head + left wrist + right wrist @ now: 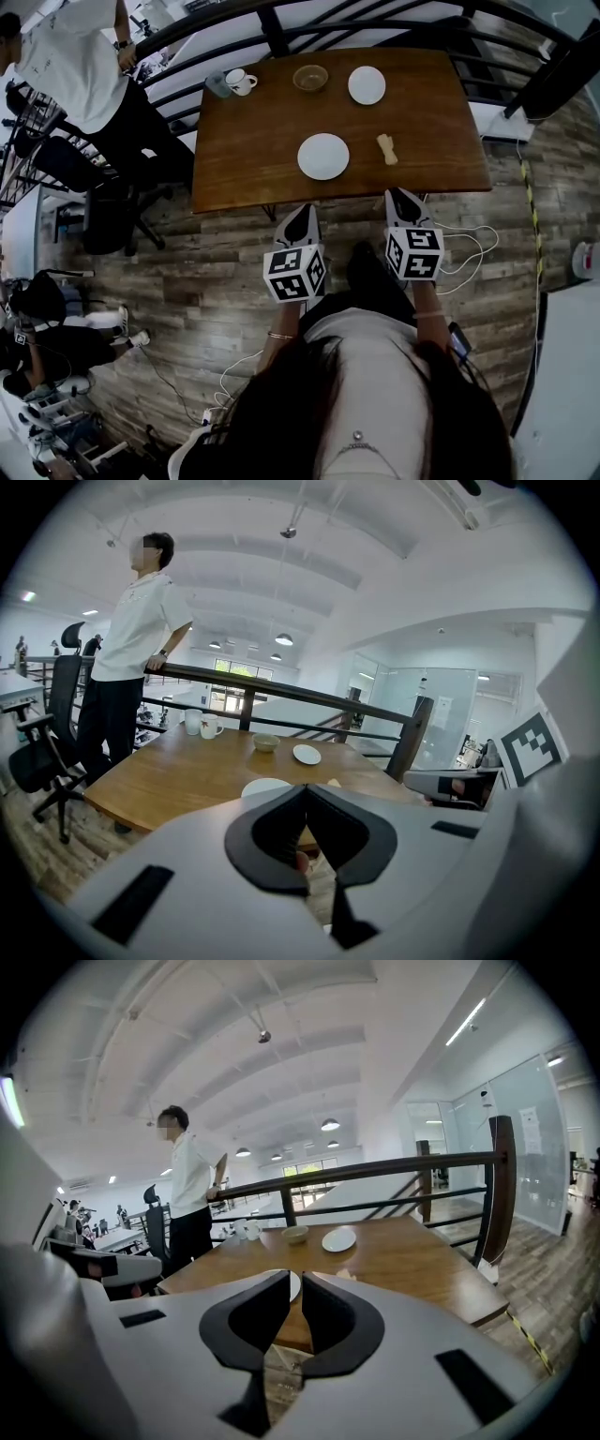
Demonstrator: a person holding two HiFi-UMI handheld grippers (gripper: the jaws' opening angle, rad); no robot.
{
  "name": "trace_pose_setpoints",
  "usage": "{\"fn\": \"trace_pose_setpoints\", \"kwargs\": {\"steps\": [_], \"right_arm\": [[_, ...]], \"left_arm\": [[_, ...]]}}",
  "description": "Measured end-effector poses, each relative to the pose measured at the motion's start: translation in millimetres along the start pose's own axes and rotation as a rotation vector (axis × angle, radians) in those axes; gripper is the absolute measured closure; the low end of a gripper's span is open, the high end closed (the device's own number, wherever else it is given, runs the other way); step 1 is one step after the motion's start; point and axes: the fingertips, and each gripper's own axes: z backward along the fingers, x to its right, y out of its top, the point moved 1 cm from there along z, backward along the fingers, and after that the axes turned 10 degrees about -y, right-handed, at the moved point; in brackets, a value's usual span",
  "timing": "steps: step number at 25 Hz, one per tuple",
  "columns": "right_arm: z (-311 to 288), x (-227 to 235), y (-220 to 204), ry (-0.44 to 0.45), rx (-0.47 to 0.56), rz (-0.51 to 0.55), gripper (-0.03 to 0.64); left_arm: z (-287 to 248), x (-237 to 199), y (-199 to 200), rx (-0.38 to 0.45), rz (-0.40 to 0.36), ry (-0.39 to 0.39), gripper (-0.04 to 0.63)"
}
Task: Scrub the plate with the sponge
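A white plate (323,156) lies near the front edge of a wooden table (253,141). A tan sponge (387,148) rests just to its right. Both grippers hover in front of the table's near edge, off the tabletop. My left gripper (302,214) is shut and empty, below the plate. My right gripper (401,195) is shut and empty, below the sponge. In the left gripper view the closed jaws (306,787) point at the plate (265,786). In the right gripper view the gripper (295,1275) partly hides the plate (293,1286); the sponge (345,1275) peeks out beside it.
At the table's far side are a second white plate (367,84), a bowl (310,77), a mug (240,82) and a glass (218,85). A dark railing (281,28) runs behind. A person in a white shirt (70,56) stands at the left by an office chair (103,211). Cables (469,248) lie on the floor.
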Motion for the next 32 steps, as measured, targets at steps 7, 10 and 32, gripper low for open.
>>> {"fn": "trace_pose_setpoints", "kwargs": {"steps": [7, 10, 32], "right_arm": [[-20.4, 14.2, 2.2, -0.002, -0.027, 0.001, 0.568], [-30.3, 17.3, 2.7, 0.001, -0.040, -0.001, 0.568], [-113.3, 44.1, -4.9, 0.033, -0.155, 0.005, 0.503]], "left_arm": [[-19.9, -1.8, 5.5, -0.011, 0.006, 0.011, 0.584], [-26.4, -5.1, 7.2, -0.017, 0.010, 0.015, 0.584], [-87.0, -26.0, 10.1, -0.069, 0.046, 0.047, 0.584]]}}
